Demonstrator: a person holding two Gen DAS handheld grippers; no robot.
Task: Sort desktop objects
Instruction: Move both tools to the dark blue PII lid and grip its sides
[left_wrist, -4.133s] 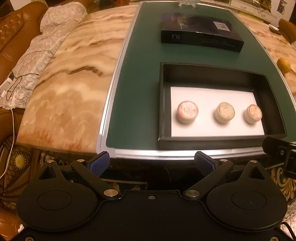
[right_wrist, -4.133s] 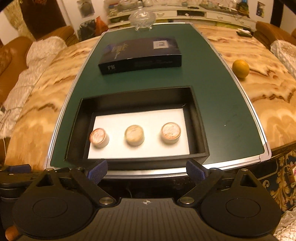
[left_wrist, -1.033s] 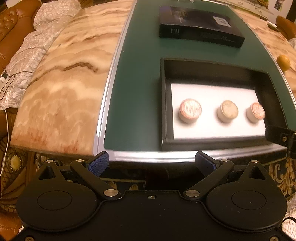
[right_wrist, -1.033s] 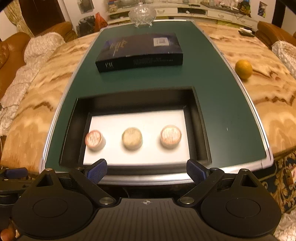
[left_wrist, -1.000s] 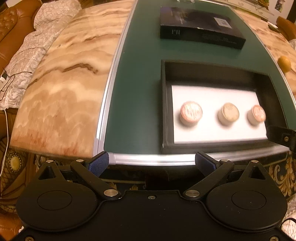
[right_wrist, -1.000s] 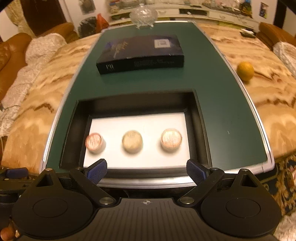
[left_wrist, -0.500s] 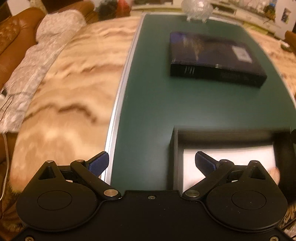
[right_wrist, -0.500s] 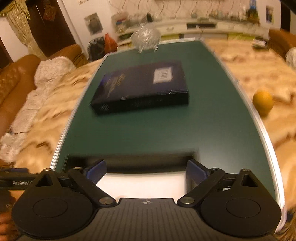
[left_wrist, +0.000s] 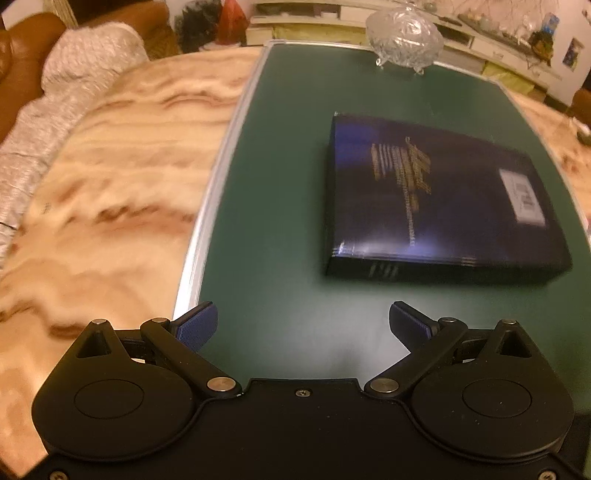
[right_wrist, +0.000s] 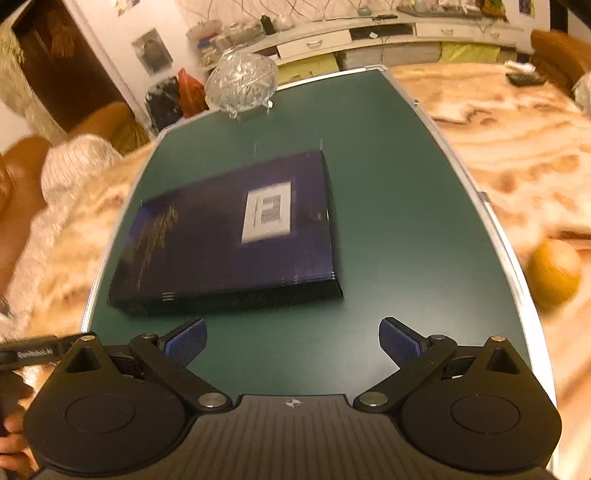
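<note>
One closed dark box (left_wrist: 439, 206), contents hidden

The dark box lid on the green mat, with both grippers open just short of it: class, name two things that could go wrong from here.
1. The dark lid is wide and lies flat; each gripper, left and right, may only catch an edge, so it could tilt or slip.
2. The glass bowl stands just behind it; pushing the lid back might knock it.
</note>
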